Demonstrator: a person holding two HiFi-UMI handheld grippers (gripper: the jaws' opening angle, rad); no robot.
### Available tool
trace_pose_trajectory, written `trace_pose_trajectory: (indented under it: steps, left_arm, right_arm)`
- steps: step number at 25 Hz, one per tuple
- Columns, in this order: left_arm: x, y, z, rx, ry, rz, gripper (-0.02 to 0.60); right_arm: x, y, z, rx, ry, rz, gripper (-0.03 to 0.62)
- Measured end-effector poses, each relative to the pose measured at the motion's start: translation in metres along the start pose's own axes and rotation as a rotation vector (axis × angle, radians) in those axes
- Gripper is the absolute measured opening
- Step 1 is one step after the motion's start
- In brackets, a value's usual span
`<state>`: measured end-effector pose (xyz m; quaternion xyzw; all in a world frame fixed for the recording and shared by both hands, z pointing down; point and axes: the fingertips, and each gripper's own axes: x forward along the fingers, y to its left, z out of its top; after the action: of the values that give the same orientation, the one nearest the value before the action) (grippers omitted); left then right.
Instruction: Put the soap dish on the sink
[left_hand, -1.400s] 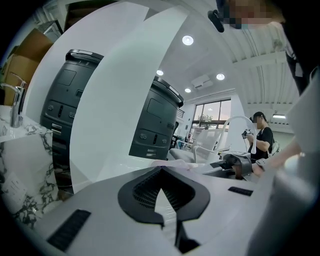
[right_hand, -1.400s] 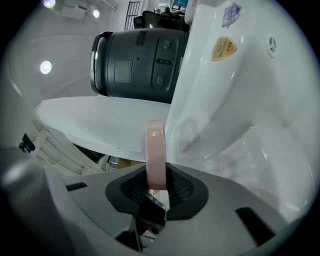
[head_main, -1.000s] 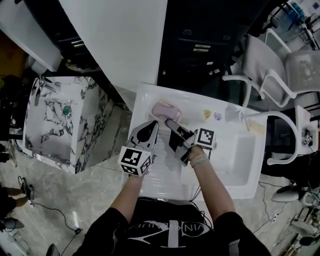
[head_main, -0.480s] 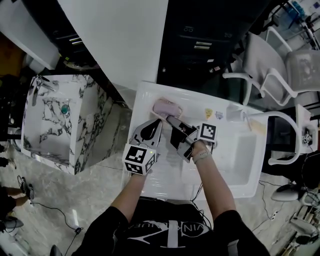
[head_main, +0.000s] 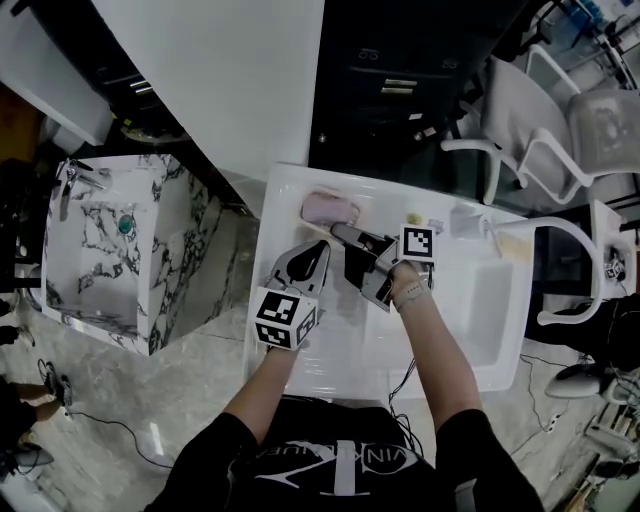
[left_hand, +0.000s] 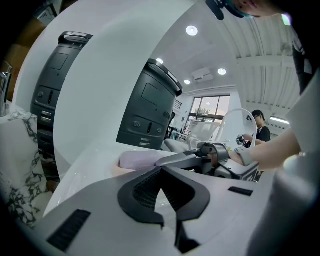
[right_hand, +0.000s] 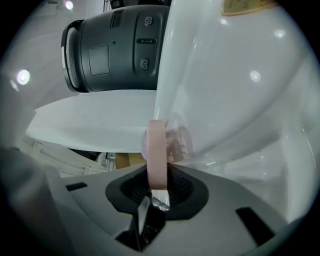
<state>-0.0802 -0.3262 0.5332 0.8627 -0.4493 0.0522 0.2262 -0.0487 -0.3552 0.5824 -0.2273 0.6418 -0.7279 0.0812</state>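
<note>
A pink soap dish (head_main: 326, 208) lies at the back left corner of the white sink (head_main: 300, 350). My right gripper (head_main: 341, 233) is shut on its near rim. In the right gripper view the dish's pink edge (right_hand: 156, 150) stands on end between the right gripper's pads (right_hand: 158, 176). My left gripper (head_main: 318, 250) hovers just left of the right one, shut with nothing in it. In the left gripper view the left gripper (left_hand: 161, 170) shows pads that meet. Beyond them lies the pink dish (left_hand: 137, 160), with the right gripper's finger (left_hand: 182, 158) on it.
The sink's basin (head_main: 485, 300) lies to the right, with small stickers (head_main: 437, 228) on the back ledge. A marble washstand (head_main: 100, 240) stands to the left across a floor gap. White chairs (head_main: 560, 130) and a dark cabinet (head_main: 400, 90) stand behind.
The left gripper has crept a little forward toward the dish. The right gripper has stayed on the dish's rim, with a slight roll of the wrist.
</note>
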Motion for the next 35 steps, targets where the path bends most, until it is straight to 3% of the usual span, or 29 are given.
trace_pose_trajectory:
  steps: [8, 22, 25, 35]
  left_arm:
    - [0.013, -0.004, -0.008, -0.03, 0.045, -0.02, 0.015]
    - [0.03, -0.008, -0.017, -0.077, 0.115, -0.056, 0.015]
    - [0.032, -0.007, -0.018, -0.084, 0.117, -0.058, 0.014]
    - [0.034, -0.007, -0.016, -0.108, 0.111, -0.072, 0.015]
  right_arm:
    - [-0.006, -0.003, 0.004, 0.07, -0.01, 0.015, 0.083]
    - [-0.013, -0.006, 0.011, 0.037, -0.004, -0.039, 0.087]
    - [-0.011, -0.004, 0.01, 0.038, 0.01, -0.025, 0.168]
    - [-0.011, -0.004, 0.011, 0.06, 0.002, -0.011, 0.208]
